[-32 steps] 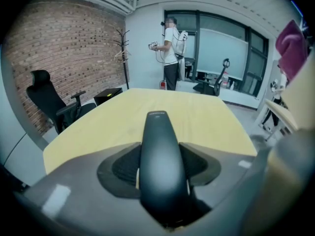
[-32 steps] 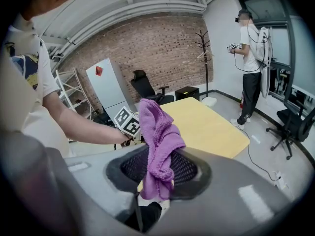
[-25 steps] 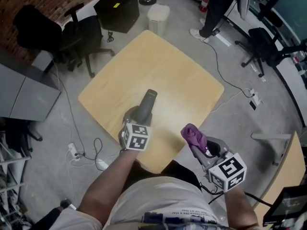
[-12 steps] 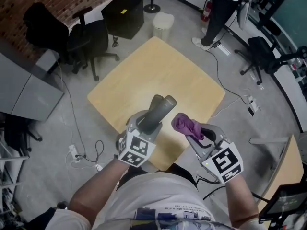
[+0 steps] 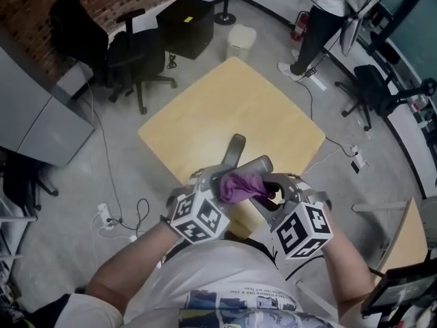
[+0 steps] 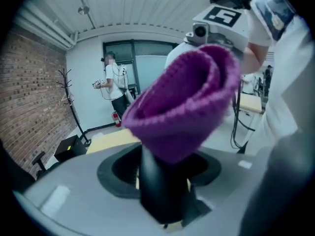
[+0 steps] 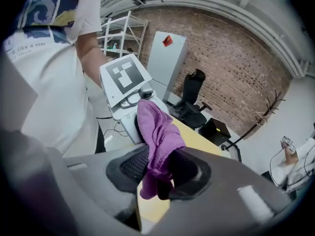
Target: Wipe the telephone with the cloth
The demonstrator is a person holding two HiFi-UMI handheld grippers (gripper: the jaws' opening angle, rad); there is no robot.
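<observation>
My left gripper (image 5: pixel 220 176) is shut on a dark grey telephone handset (image 5: pixel 234 150), which sticks up and away from it above the near corner of the wooden table (image 5: pixel 205 118). My right gripper (image 5: pixel 268 185) is shut on a bunched purple cloth (image 5: pixel 240 185). The cloth lies against the handset, right between the two grippers. In the left gripper view the handset (image 6: pixel 162 186) shows end-on as a black block in the jaws, with the cloth (image 6: pixel 182 102) on top of it. In the right gripper view the cloth (image 7: pixel 157 136) hangs from the jaws, with the left gripper's marker cube (image 7: pixel 124 77) close behind.
Both grippers hang over the table's near corner, close to my body. Beyond the table stand black office chairs (image 5: pixel 133 57), a black box (image 5: pixel 190 24) and a white bin (image 5: pixel 240 41). A person (image 5: pixel 321 19) stands at the far right. Cables (image 5: pixel 130 214) trail on the floor.
Both grippers have risen and come together. The right one carried the cloth leftward from apart until it lies on the handset. The handset tilted further upright in the left gripper.
</observation>
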